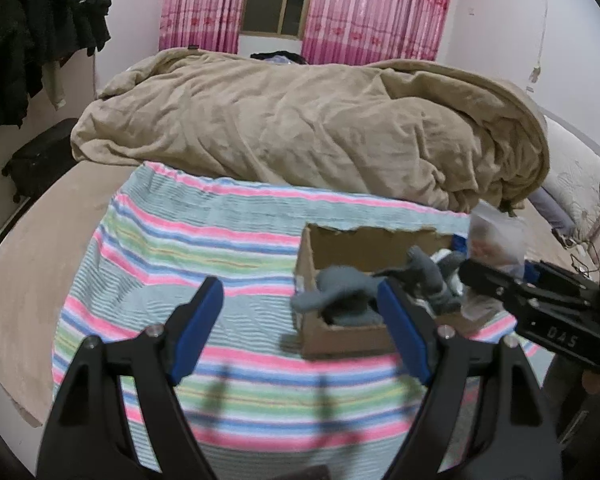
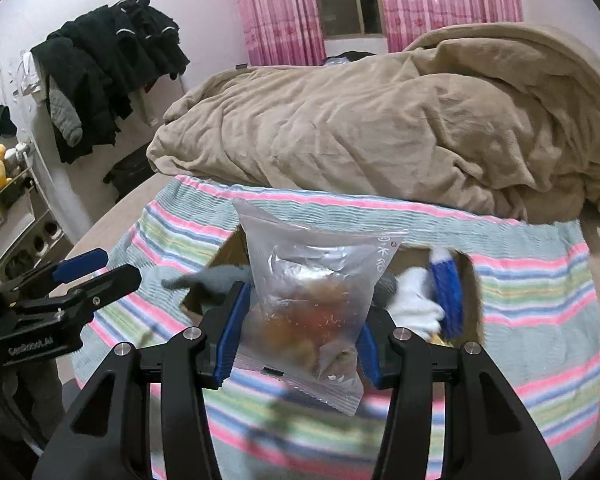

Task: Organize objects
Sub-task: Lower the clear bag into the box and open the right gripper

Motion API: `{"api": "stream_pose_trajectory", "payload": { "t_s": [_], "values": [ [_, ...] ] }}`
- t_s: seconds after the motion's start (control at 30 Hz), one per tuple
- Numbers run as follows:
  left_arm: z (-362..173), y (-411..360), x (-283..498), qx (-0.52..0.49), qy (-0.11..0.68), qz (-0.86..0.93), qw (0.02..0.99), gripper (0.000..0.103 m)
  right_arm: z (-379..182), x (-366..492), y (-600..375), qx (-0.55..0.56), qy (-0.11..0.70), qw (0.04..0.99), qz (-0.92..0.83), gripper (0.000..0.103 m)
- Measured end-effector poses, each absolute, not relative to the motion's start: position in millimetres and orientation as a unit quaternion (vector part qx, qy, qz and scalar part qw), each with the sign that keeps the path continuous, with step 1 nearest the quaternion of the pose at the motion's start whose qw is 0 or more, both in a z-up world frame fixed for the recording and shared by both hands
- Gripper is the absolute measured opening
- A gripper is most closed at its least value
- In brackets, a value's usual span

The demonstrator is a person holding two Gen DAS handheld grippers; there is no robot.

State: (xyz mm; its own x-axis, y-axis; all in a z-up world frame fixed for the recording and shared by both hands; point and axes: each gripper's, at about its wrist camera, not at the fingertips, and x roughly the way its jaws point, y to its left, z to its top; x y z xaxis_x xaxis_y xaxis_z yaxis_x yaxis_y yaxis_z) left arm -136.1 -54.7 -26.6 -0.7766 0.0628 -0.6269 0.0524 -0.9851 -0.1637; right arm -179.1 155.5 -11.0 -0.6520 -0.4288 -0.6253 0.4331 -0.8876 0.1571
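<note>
Item: clear zip bag [image 2: 312, 300] with brownish contents, possibly food; contents not identified. It is clamped at its lower sides between the jaws of the right gripper [image 2: 300, 332] and held upright in the air, above the near edge of the cardboard box [image 1: 340, 332].

Container: the box stands open on a striped cloth [image 1: 204, 248] spread over the bed [image 1: 24, 272]. Grey knitted items [image 1: 340, 292] are draped over its left rim; a white glove [image 2: 416, 308] and a blue-and-white piece [image 2: 446, 292] lie inside it.

Second tool: left gripper [image 1: 300, 328], jaws apart and nothing between them, held over the cloth just left of the box.

Surroundings: a rumpled tan blanket [image 1: 300, 128] behind the cloth, pink curtains [image 1: 376, 12], dark clothes [image 2: 112, 64] hung at the left.

Step judged in hand: carriage of the bag, either into the box or out of it; which cannot be told.

Next move, as judged: if the bag is to be boxed, it must be lowered into the free middle space, clear of the grey items, before release.
</note>
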Motion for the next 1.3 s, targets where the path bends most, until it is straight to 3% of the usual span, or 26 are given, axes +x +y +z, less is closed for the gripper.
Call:
{"api": "stream_pose_trajectory", "payload": {
  "t_s": [0.53, 0.63, 0.8, 1.03, 1.3],
  "values": [
    [-111, -47, -216, -0.443, -0.075, 0.893, 0.015, 0.082, -60, -250, 110, 0.403, 0.013, 0.267, -0.876, 0.052],
    [-127, -50, -219, -0.454, -0.084, 0.887, 0.002, 0.095, -74, -258, 106, 0.421, 0.017, 0.271, -0.865, 0.052],
    [-115, -56, -207, -0.434, -0.088, 0.897, -0.010, 0.094, -82, -262, 107, 0.425, 0.019, 0.265, -0.866, 0.056],
    [-94, -66, -185, -0.414, -0.100, 0.904, -0.013, 0.094, -75, -257, 104, 0.422, 0.013, 0.270, -0.865, 0.074],
    [-70, -67, -155, -0.394, -0.108, 0.913, 0.001, 0.094, -45, -216, 117, 0.398, 0.010, 0.261, -0.879, 0.075]
  ]
}}
